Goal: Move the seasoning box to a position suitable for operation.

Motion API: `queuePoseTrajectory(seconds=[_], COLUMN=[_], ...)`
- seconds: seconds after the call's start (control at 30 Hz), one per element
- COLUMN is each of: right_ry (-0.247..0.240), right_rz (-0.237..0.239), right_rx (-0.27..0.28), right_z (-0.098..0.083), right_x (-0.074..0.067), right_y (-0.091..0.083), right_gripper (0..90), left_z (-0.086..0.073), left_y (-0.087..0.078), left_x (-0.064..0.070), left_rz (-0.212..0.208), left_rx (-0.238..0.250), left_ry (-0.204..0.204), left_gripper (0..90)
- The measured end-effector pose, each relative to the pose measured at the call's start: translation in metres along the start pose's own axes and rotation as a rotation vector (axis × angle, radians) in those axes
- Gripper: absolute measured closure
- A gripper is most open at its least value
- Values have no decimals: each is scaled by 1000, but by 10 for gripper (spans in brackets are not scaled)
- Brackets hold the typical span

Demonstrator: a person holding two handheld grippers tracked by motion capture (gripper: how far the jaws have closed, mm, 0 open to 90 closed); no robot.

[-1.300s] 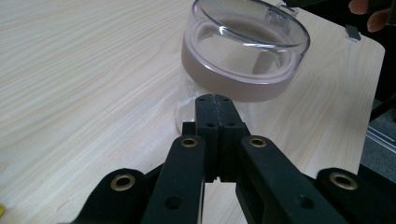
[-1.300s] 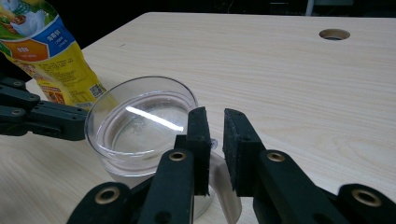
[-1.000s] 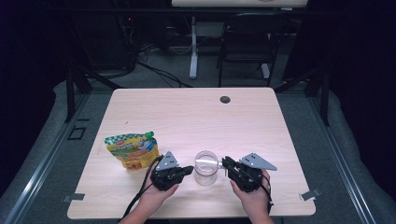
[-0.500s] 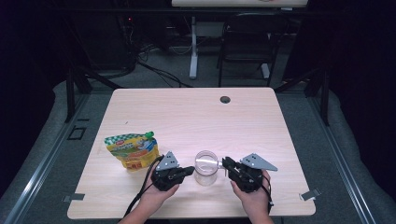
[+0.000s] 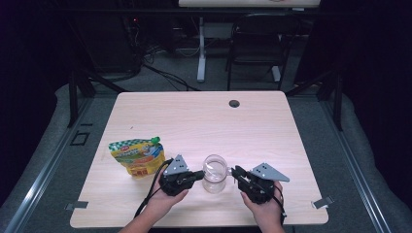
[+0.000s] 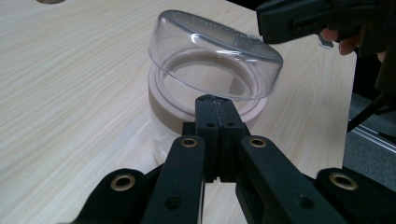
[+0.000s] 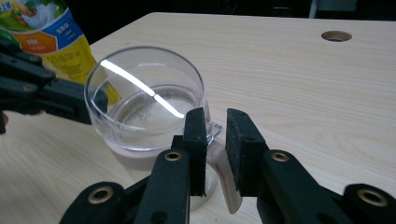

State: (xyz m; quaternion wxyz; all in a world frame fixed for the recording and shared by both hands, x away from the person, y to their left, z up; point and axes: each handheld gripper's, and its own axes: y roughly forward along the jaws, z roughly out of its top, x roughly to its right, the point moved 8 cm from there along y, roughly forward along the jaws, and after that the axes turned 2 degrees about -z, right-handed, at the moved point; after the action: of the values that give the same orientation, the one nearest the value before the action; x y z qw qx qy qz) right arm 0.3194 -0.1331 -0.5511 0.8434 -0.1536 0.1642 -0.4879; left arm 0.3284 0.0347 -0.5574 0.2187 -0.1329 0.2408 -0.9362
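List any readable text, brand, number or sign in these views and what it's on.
Snack pouch: printed label with a logo and wording, too small and blurred to read in the high view.
Same pouch in the right gripper view: small white print on a blue band, illegible.
Clear jar, table: no text or markings.

Left gripper (image 5: 198,174): held in the left hand (image 5: 164,198) near the front edge, jaws pointing toward the right, pressed fully together with no gap in the left gripper view. Right gripper (image 5: 235,172): held in the right hand (image 5: 265,209), jaws pointing toward the left, facing the other gripper. Its jaws have just been opening; a narrow gap stands between the pads (image 7: 196,135).
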Motion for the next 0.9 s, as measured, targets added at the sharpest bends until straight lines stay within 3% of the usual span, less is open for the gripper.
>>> queuePoseTrajectory(seconds=[0.2, 0.27, 0.43, 0.6, 0.73, 0.9], right_ry=[-23, -35, -70, -131, -216, -274], right_rz=[7, 23, 32, 41, 11, -27], right_rx=[4, 2, -7, -16, -34, -20], right_z=[-1, -3, -5, -7, -9, -8], right_x=[-3, -6, -11, -24, -32, -35], right_y=[-5, -7, -6, -5, 0, 5], right_gripper=[726, 629, 544, 494, 457, 431], left_z=[6, 7, 9, 12, 16, 17], left_y=[-1, -2, -2, -3, -5, -5], left_x=[1, 0, 0, 3, 6, 7], left_rz=[-4, -2, 6, 7, 6, 4], left_rx=[12, 13, 16, 18, 21, 25], left_ry=[1, 1, -2, 8, 14, 17], left_gripper=[900, 900, 900, 900, 900, 900])
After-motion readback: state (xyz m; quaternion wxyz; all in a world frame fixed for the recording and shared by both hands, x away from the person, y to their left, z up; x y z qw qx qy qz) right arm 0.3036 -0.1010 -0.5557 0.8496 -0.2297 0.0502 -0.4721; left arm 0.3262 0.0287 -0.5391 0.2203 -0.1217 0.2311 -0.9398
